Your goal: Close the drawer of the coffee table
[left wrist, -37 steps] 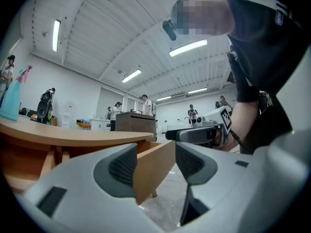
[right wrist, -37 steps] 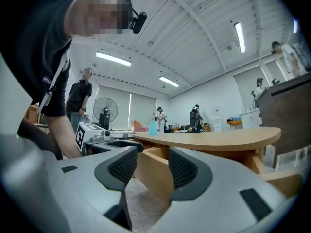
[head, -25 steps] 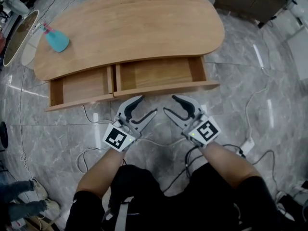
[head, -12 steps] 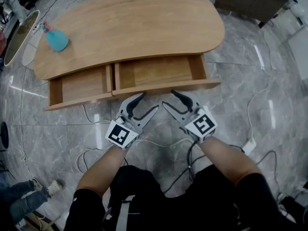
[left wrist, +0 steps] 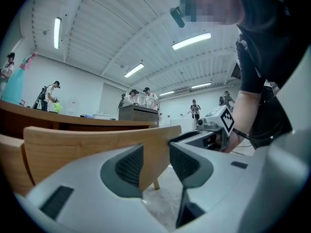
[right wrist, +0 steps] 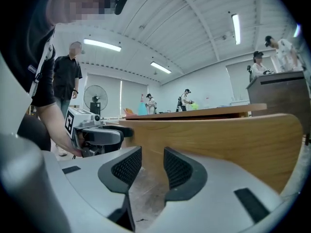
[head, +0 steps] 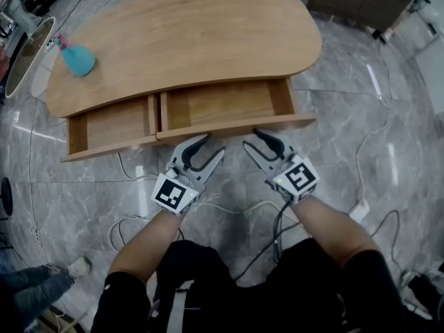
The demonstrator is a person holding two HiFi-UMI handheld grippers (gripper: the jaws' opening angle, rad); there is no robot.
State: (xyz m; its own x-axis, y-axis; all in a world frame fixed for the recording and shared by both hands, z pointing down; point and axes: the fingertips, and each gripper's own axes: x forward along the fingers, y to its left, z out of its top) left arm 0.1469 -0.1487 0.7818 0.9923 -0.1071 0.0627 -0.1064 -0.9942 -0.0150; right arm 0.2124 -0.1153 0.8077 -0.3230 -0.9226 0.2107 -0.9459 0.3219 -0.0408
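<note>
Left gripper (head: pixel 211 146) and right gripper (head: pixel 251 139) hover side by side, both pointing at the near face of the drawer (head: pixel 222 103). The right one is just to the right of the left. Each has its jaws moderately apart after just closing somewhat, and neither clamps anything. Through each gap I see the wooden front panel (head: pixel 236 127) just past the pads, and I cannot tell whether the tips touch it. The drawer stands pulled out toward me from the near side of the coffee table (head: pixel 305 54), its inside bare wood. On the far left of the worktop (head: pixel 194 33) stands a teal spray bottle (head: pixel 76 60). Cables (head: pixel 125 220) trail across the marble floor (head: pixel 388 137) below my arms.
</note>
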